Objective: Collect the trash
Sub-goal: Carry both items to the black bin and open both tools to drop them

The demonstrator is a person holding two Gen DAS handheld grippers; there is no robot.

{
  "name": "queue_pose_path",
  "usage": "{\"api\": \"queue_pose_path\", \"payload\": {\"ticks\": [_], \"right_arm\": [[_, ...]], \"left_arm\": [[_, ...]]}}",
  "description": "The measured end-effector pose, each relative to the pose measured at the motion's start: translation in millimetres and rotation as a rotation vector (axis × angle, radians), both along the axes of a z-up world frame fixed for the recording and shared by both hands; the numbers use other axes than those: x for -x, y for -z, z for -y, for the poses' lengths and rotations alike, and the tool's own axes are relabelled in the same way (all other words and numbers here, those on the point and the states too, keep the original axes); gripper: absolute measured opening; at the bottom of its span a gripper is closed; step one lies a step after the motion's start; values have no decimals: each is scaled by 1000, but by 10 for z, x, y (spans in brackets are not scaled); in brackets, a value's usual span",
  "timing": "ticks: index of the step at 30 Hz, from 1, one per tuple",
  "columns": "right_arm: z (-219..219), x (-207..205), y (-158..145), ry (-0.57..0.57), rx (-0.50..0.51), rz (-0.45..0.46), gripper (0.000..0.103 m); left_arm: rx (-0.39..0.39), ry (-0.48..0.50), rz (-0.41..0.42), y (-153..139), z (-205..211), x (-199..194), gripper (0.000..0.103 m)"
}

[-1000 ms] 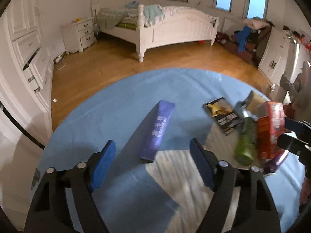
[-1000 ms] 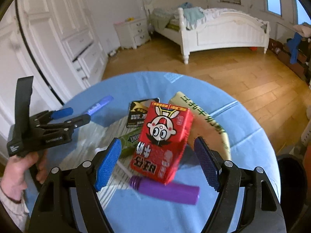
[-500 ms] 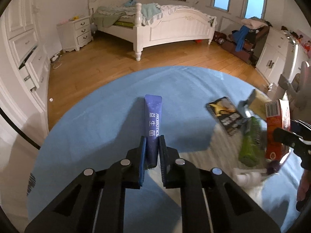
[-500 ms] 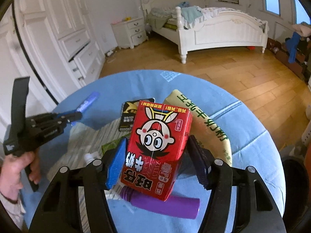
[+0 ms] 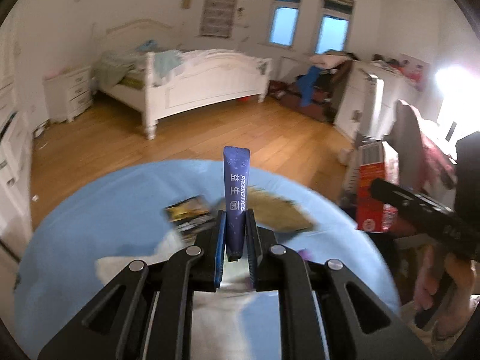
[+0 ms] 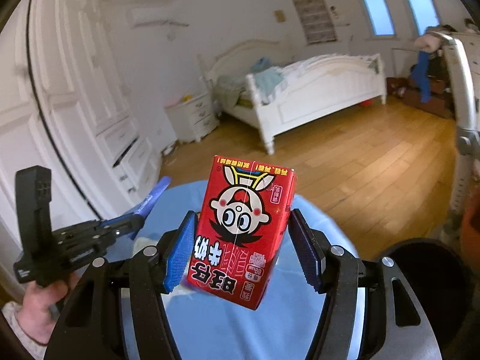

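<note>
The blue sachet (image 5: 236, 192) stands up out of my left tongs (image 5: 236, 234), pinched by its lower end between the pads, clear of the blue table (image 5: 90, 225). It also shows from the right wrist as a blue strip (image 6: 150, 201) jutting from those tongs (image 6: 132, 225). My right tongs (image 6: 240, 246) grip the red carton (image 6: 243, 228) by its sides, its printed face upside down, lifted above the table (image 6: 240, 330). From the left wrist that carton (image 5: 370, 198) sits at the right edge, past the table rim. On the table lie a black-and-yellow wrapper (image 5: 189, 214) and a blurred tan packet (image 5: 279, 213), just beside each other. A black bin (image 6: 426, 270) stands by the table on my right. Beyond, a white bed (image 5: 192, 87) on the wood floor (image 5: 210, 132).
</note>
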State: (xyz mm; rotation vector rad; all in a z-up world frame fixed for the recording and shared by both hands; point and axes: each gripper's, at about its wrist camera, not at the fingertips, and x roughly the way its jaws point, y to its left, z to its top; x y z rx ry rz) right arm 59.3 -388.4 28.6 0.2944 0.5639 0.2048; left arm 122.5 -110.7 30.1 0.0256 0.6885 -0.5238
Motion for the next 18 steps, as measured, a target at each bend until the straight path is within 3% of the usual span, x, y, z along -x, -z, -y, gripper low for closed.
{"api": "queue_pose_path", "payload": {"ticks": [10,18], "right_arm": [[1042,521,190,188,-25,-17,62],[1570,729,473,282,-46,-66,62]], "left_arm": [[2,188,0,27,1147,272,14],[-18,307,-19,179,1878,471,14]]}}
